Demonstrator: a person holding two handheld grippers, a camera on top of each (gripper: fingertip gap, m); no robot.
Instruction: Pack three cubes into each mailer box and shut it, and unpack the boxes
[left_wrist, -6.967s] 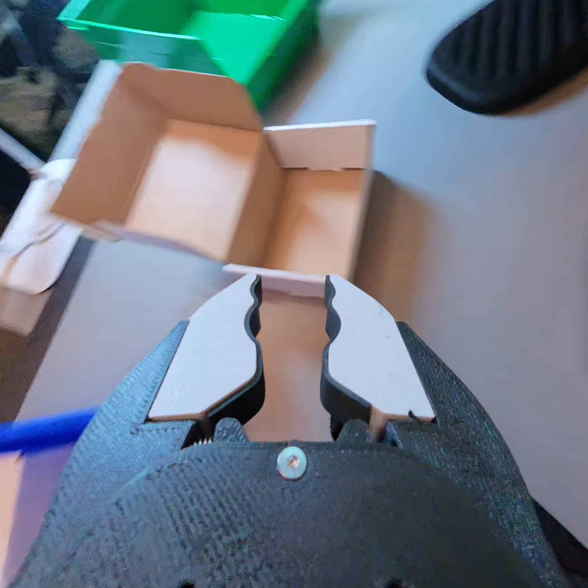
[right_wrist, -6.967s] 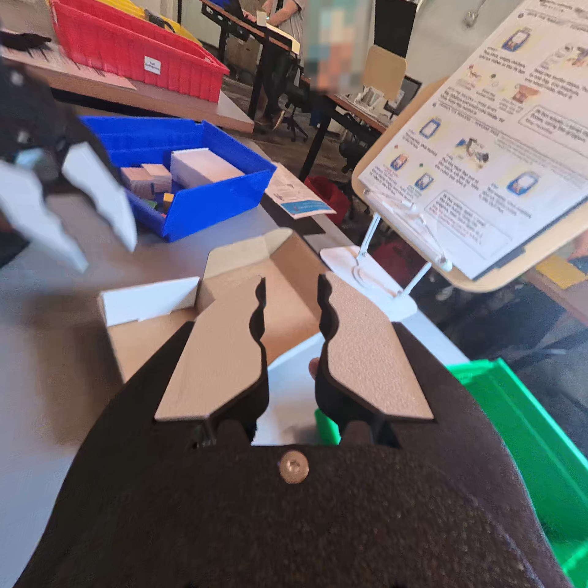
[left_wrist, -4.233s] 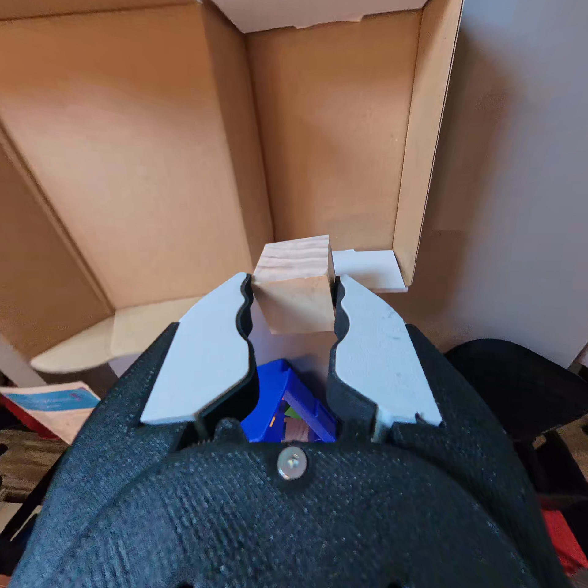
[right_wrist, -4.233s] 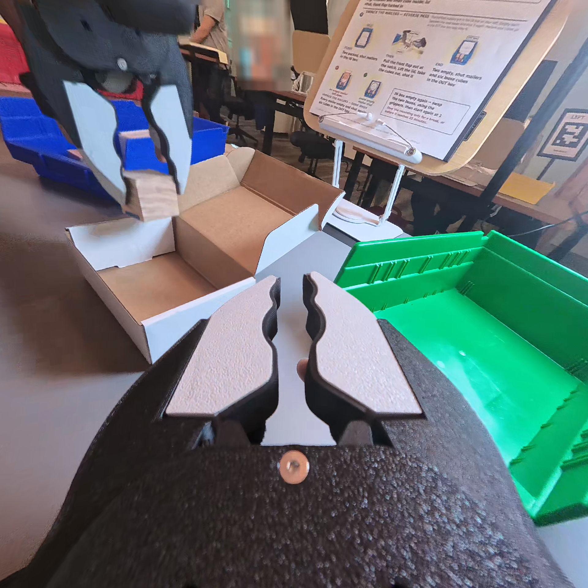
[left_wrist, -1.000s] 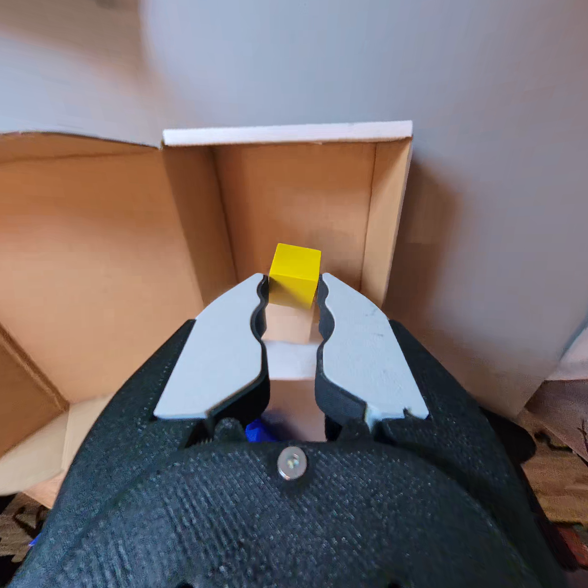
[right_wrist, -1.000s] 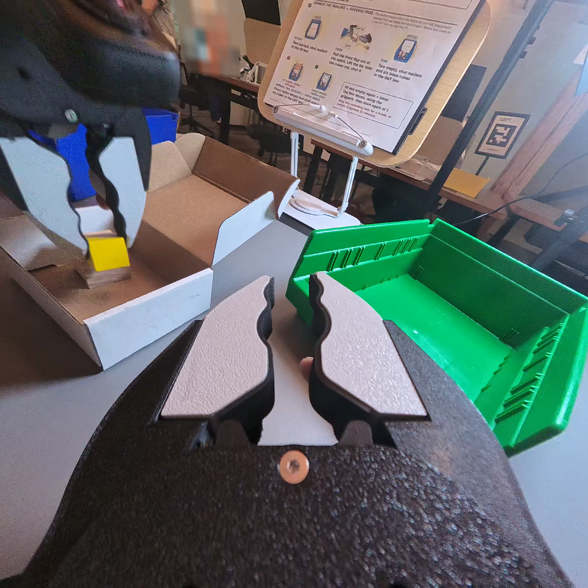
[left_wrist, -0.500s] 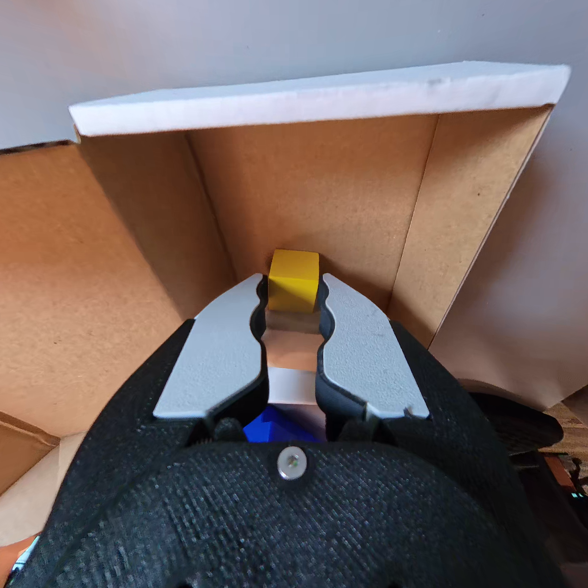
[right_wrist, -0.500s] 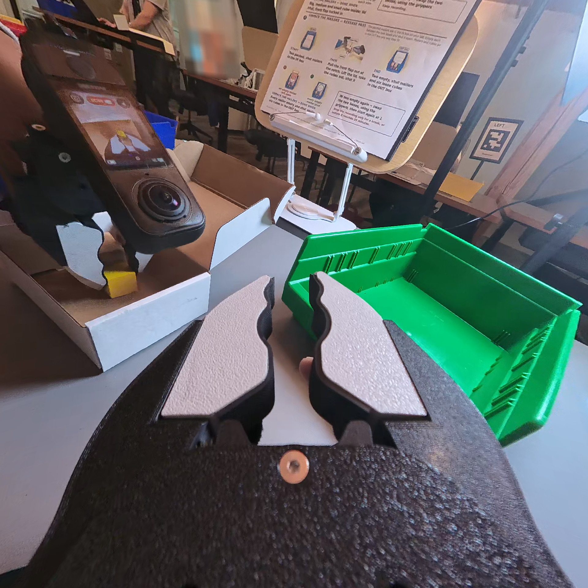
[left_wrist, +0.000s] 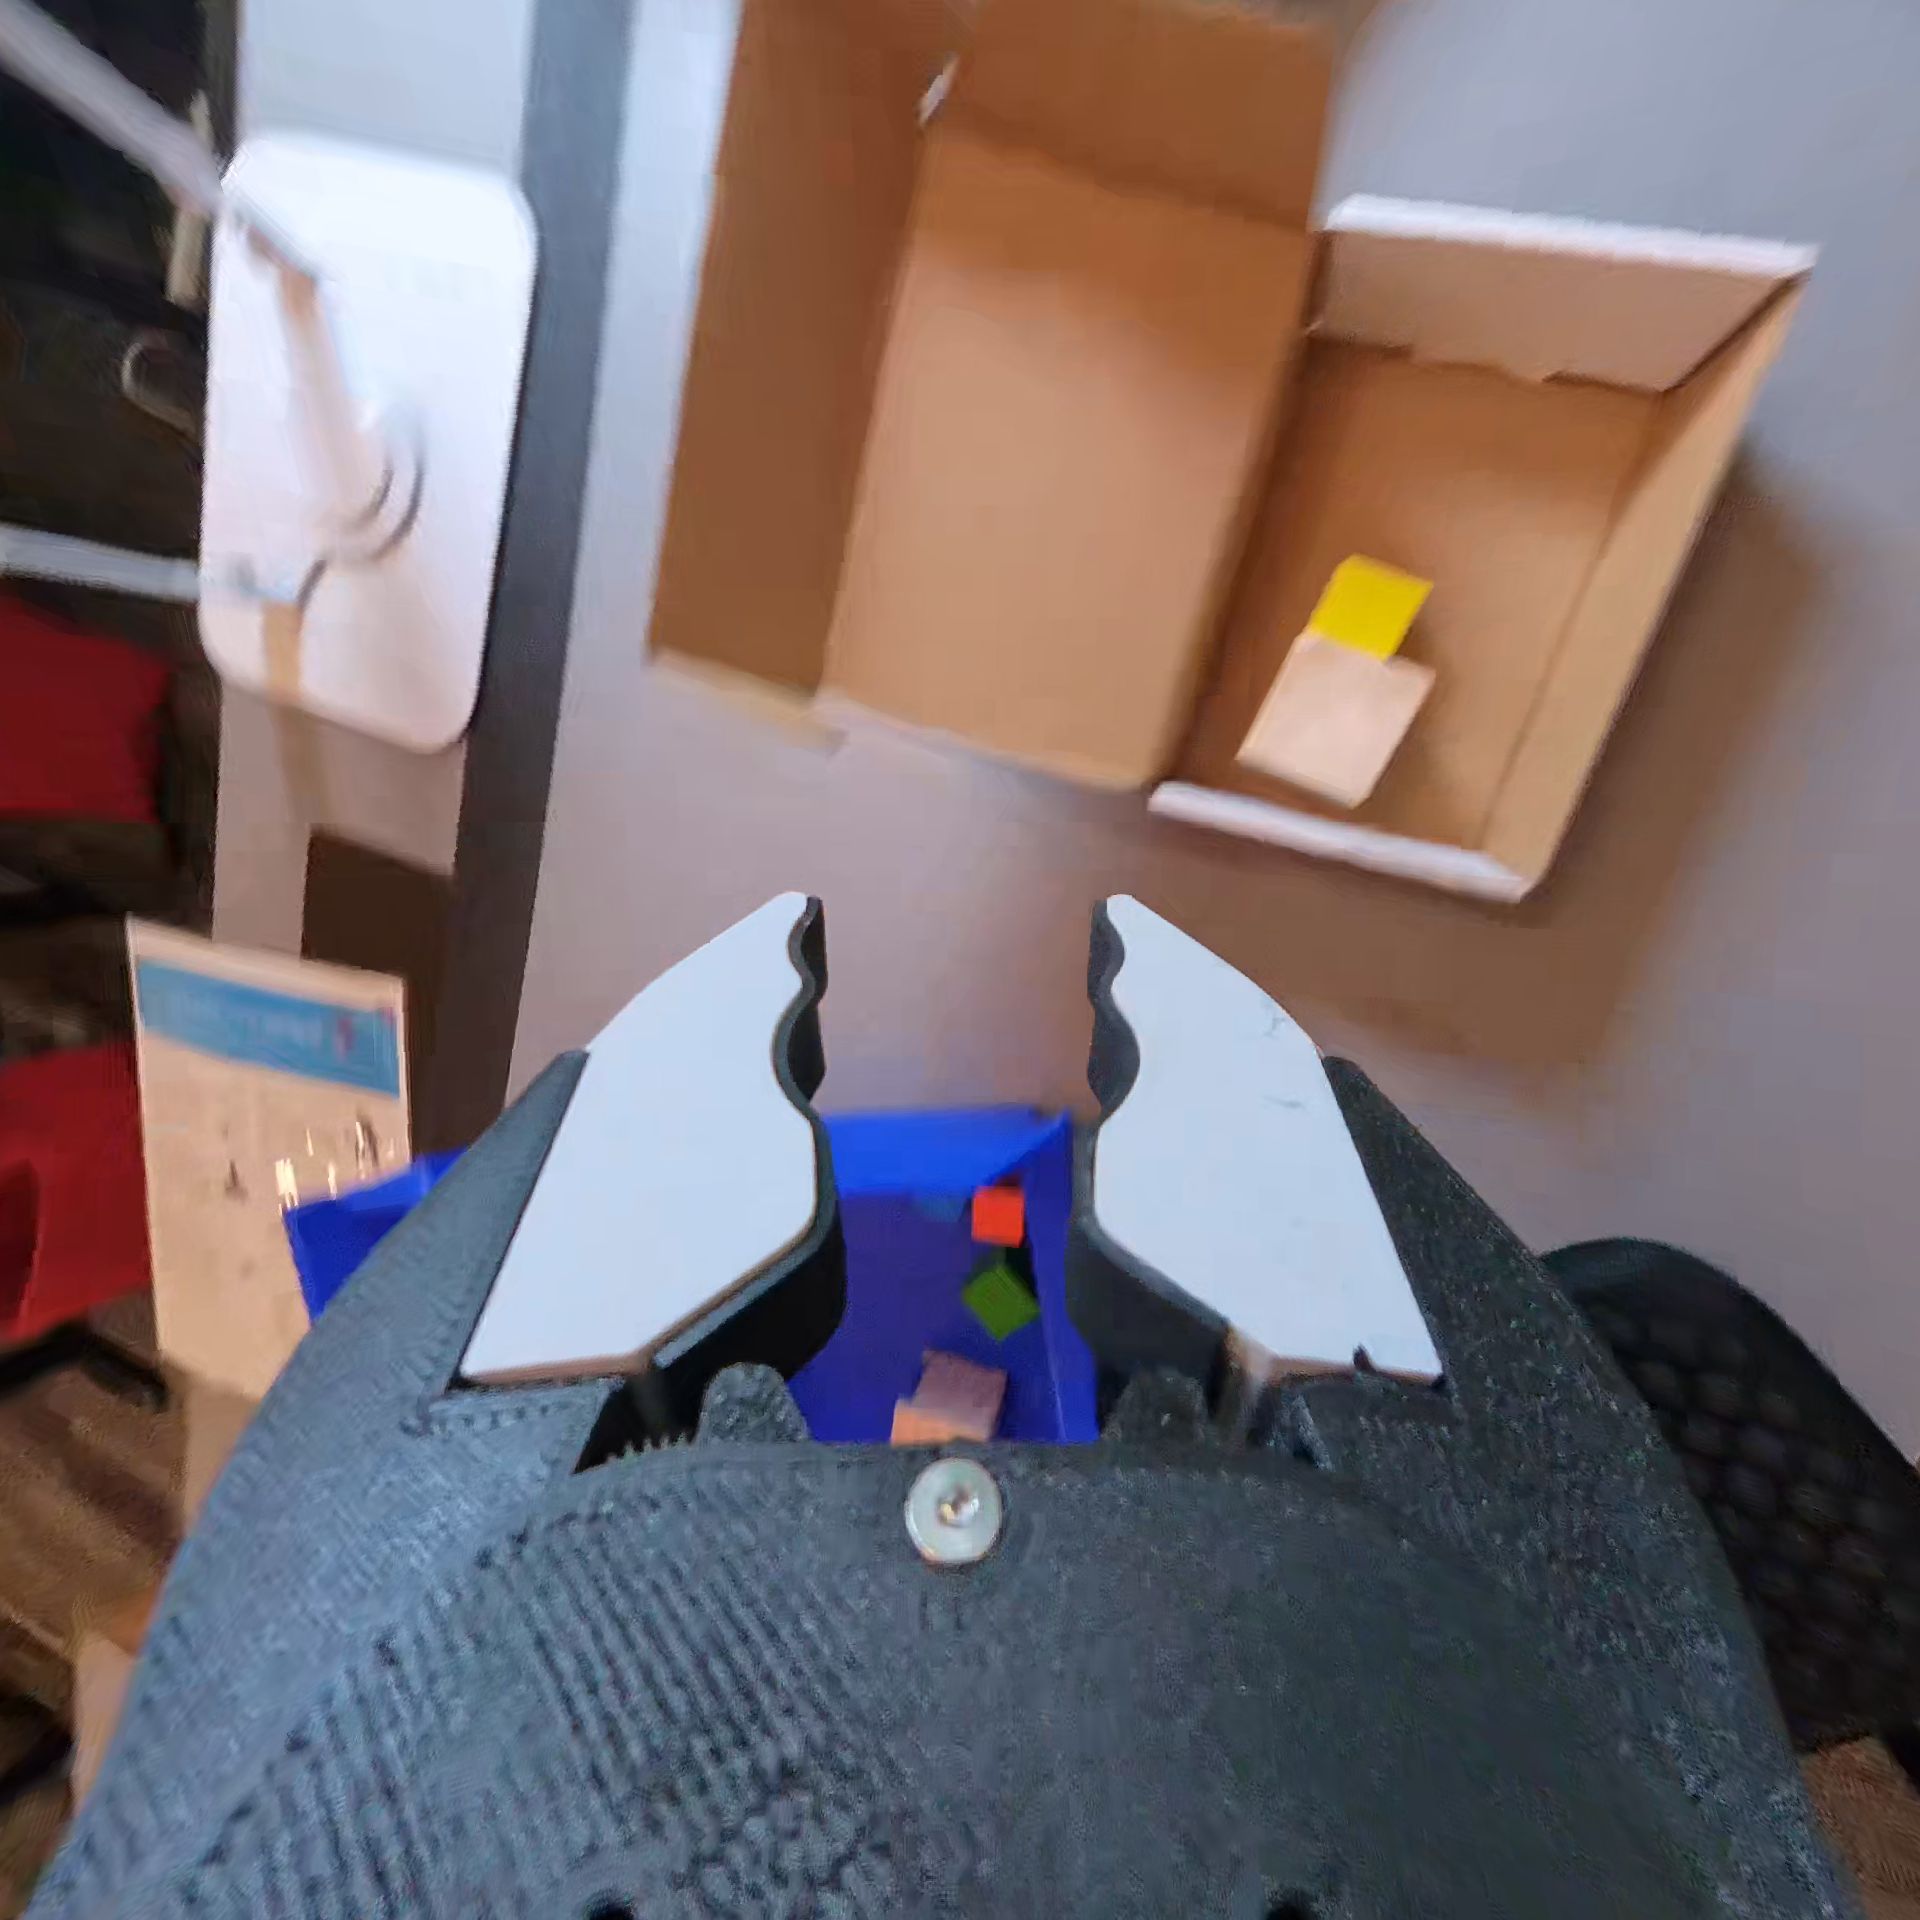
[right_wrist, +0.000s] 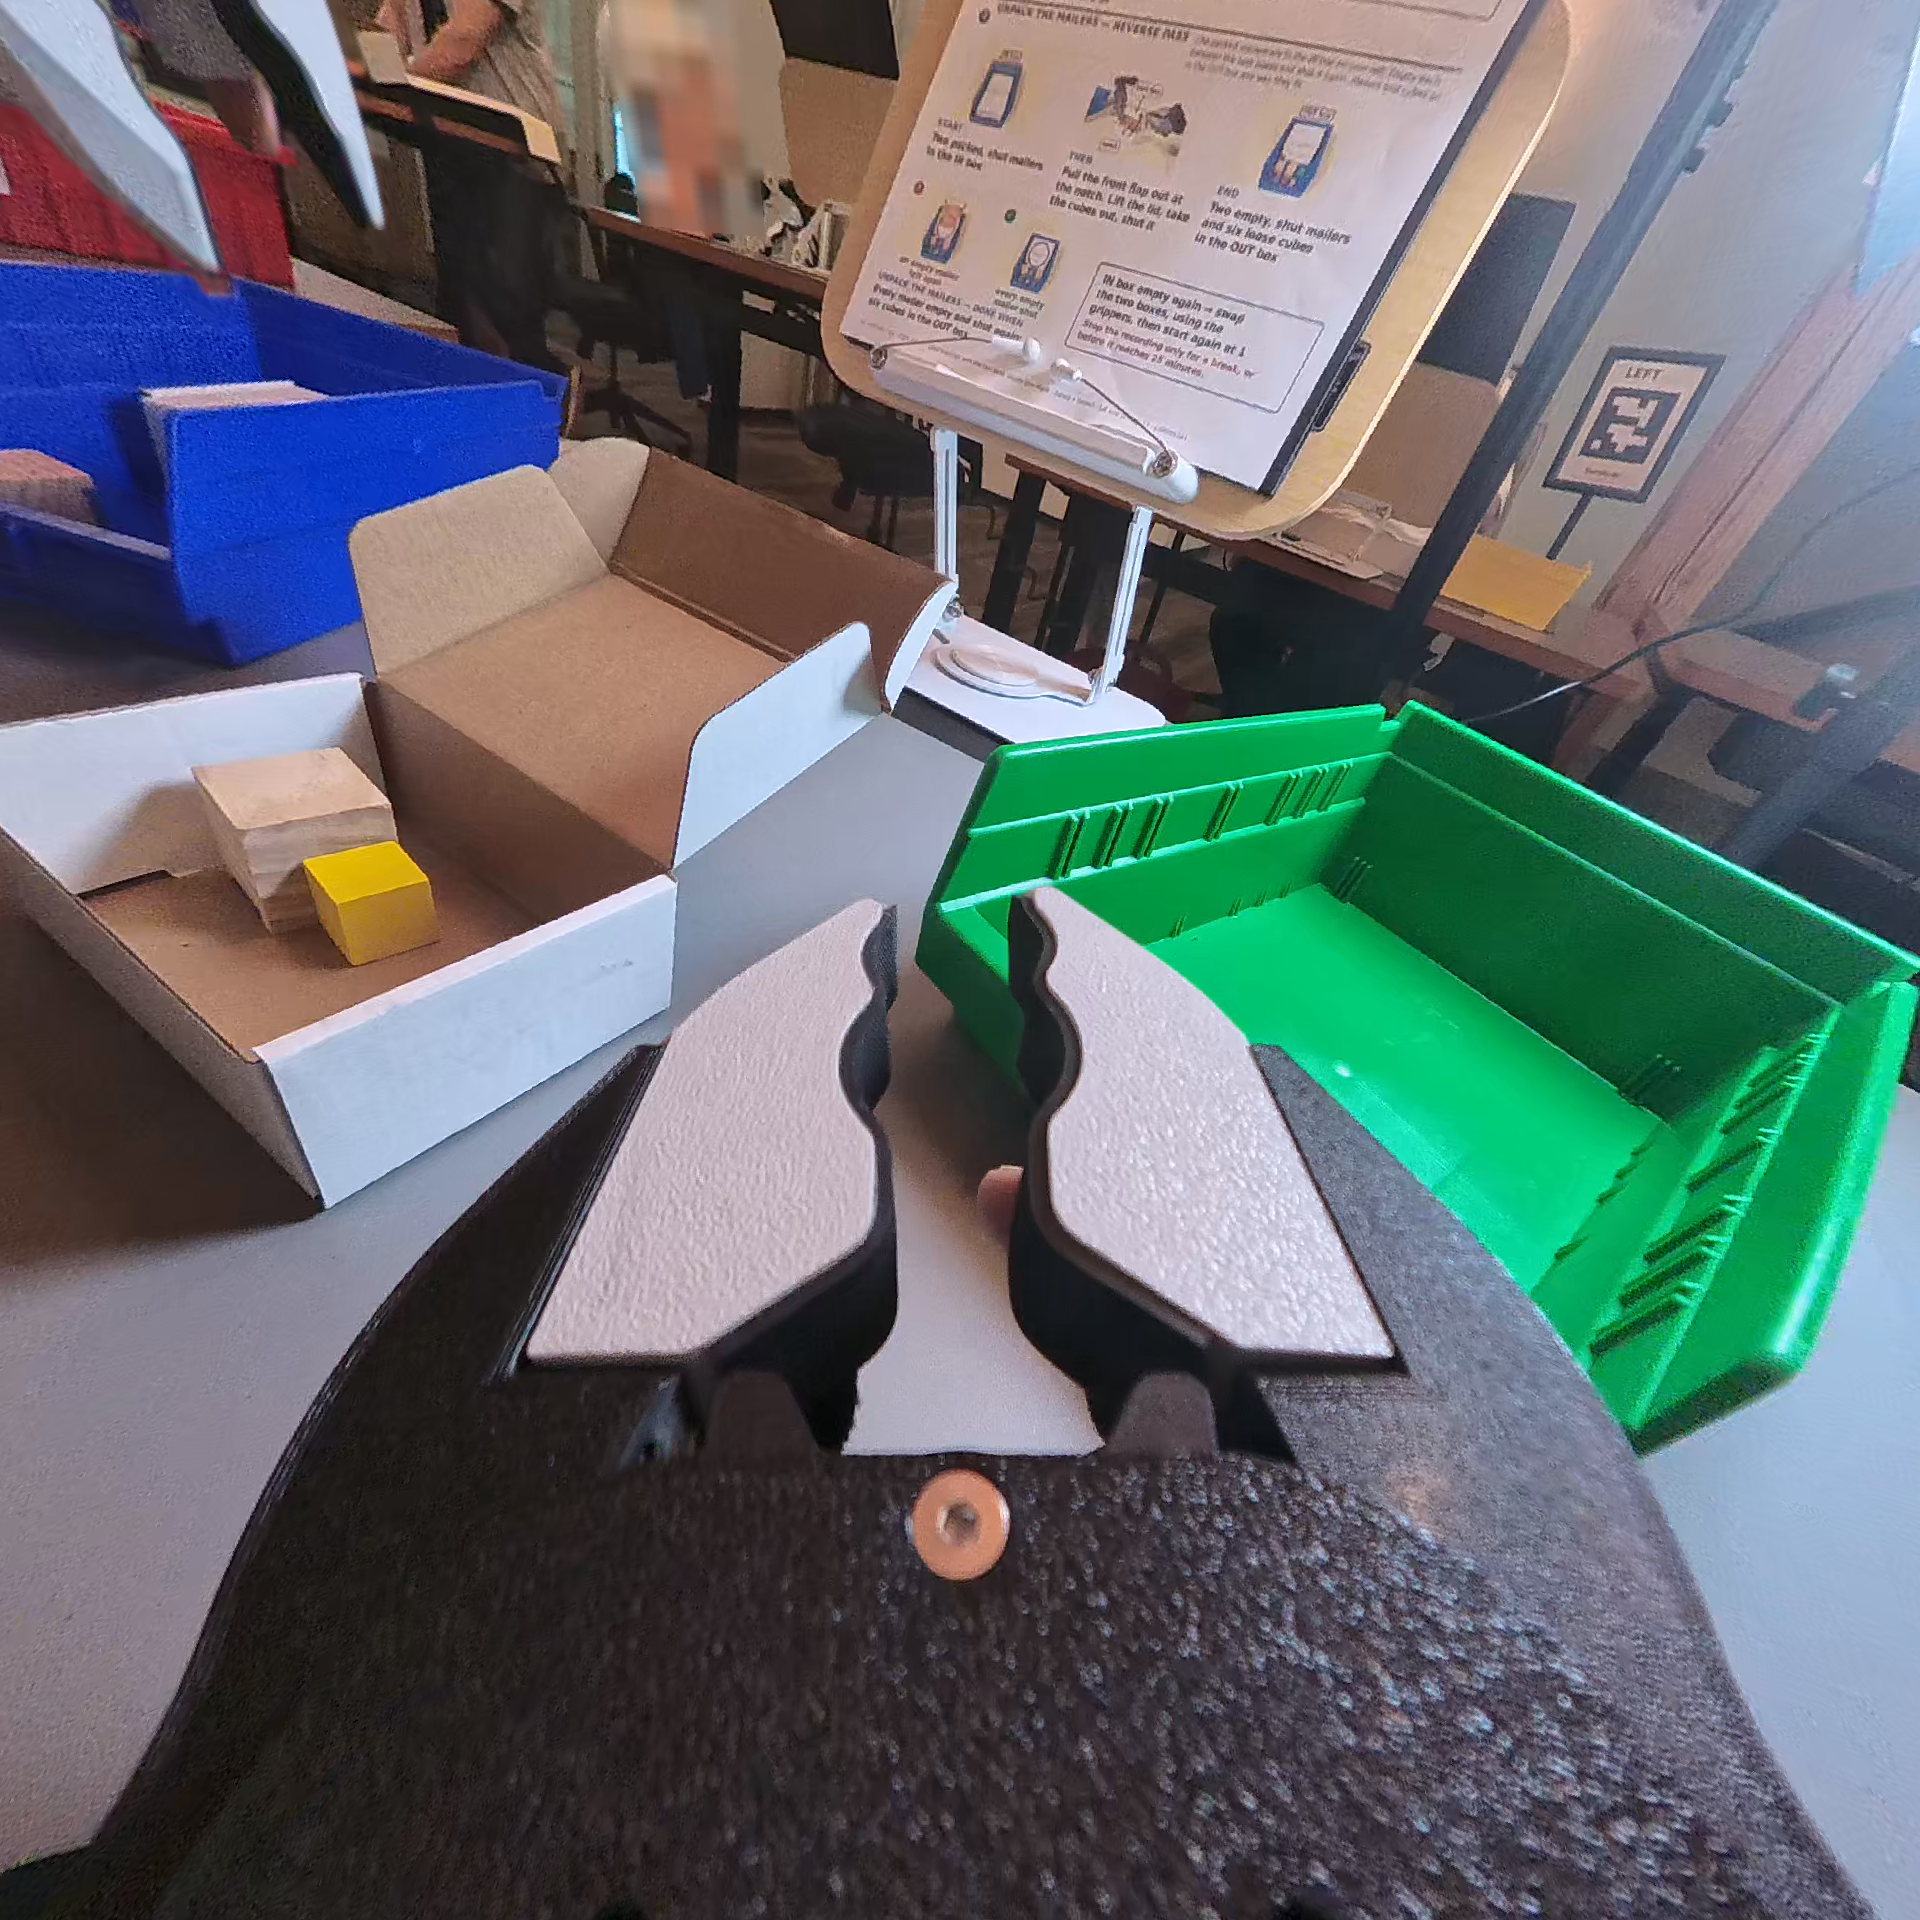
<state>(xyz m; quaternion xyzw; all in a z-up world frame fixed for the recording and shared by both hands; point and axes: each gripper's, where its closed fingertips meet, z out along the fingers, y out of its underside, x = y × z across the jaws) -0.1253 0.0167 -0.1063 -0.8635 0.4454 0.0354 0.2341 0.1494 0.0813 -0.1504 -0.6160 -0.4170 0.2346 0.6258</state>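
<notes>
The open mailer box (left_wrist: 1455, 488) lies on the grey table with its lid flat. A yellow cube (left_wrist: 1369, 619) and a larger wooden cube (left_wrist: 1340, 727) sit side by side in its tray. My left gripper (left_wrist: 956, 925) is open and empty, high above the table, over the near end of the blue bin (left_wrist: 935, 1153). My right gripper (right_wrist: 951, 925) hovers low between the mailer box (right_wrist: 468, 1049) and the green bin (right_wrist: 1455, 1039), jaws a little apart and empty. The yellow cube (right_wrist: 369, 899) and wooden cube (right_wrist: 291, 821) show there too.
The blue bin holds a red cube (left_wrist: 997, 1216), a green cube (left_wrist: 1000, 1304) and a wooden block (left_wrist: 951, 1392). The green bin is empty. An instruction board on a white stand (right_wrist: 1195, 208) stands behind the box. The left fingers (right_wrist: 94, 114) show at top left. Across from one pair of fingers to the other is roughly 30 cm.
My left gripper let go of the yellow cube inside the mailer box, opened, rose and drew back over the blue bin. My right gripper has barely moved.
</notes>
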